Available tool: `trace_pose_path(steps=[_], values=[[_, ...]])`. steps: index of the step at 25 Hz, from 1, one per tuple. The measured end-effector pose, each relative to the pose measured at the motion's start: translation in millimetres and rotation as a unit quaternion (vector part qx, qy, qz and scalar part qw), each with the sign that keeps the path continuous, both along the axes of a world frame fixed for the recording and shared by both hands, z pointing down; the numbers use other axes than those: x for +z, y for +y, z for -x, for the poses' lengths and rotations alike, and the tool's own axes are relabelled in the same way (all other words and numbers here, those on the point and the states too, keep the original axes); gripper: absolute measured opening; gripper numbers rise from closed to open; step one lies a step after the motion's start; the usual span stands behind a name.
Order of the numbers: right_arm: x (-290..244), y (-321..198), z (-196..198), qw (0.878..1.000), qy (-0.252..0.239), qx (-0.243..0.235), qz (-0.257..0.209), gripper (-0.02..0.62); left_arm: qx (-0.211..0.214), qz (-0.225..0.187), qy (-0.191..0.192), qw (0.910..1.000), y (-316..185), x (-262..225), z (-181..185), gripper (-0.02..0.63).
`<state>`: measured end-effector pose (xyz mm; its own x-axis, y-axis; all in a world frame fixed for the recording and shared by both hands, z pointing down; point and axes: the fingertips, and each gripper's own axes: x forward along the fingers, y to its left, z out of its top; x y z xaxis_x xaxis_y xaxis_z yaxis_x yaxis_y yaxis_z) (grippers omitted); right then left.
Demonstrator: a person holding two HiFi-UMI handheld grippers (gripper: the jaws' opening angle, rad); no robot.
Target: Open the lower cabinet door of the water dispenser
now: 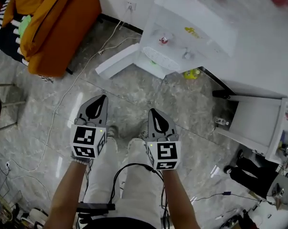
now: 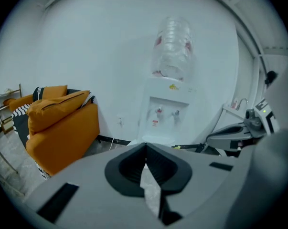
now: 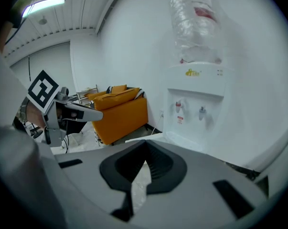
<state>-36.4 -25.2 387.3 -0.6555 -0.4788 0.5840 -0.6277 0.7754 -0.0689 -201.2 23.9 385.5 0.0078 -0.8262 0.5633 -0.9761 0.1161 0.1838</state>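
Door (image 1: 116,62) of the dispenser (image 1: 201,27) stands swung open; left gripper (image 1: 102,99) and right gripper (image 1: 153,112) hover well short of it, fingers closed, empty.

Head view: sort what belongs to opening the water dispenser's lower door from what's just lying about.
Job: water dispenser; its lower cabinet door, already swung open; left gripper and right gripper, both shut and empty.
Lying about: orange sofa; white cable; white cabinet at right.
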Motion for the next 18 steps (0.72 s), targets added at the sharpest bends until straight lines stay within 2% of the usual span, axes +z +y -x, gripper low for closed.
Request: trace_pose_path(steps=[7, 12, 18], values=[[-70, 0, 4, 0.999, -0.013, -0.010, -0.032, 0.005, 0.033, -0.019, 0.005, 0.9993, 4, -74, -12, 0.014], [-109, 13, 11, 0.998, -0.015, -0.032, -0.054, 0.005, 0.076, -0.037, -0.012, 0.9964, 8, -119, -15, 0.014], [-158, 19, 8, 0.996, -0.030, -0.009, -0.080, 0.005, 0.093, -0.058, -0.032, 0.9934, 21, -163, -6, 0.014]])
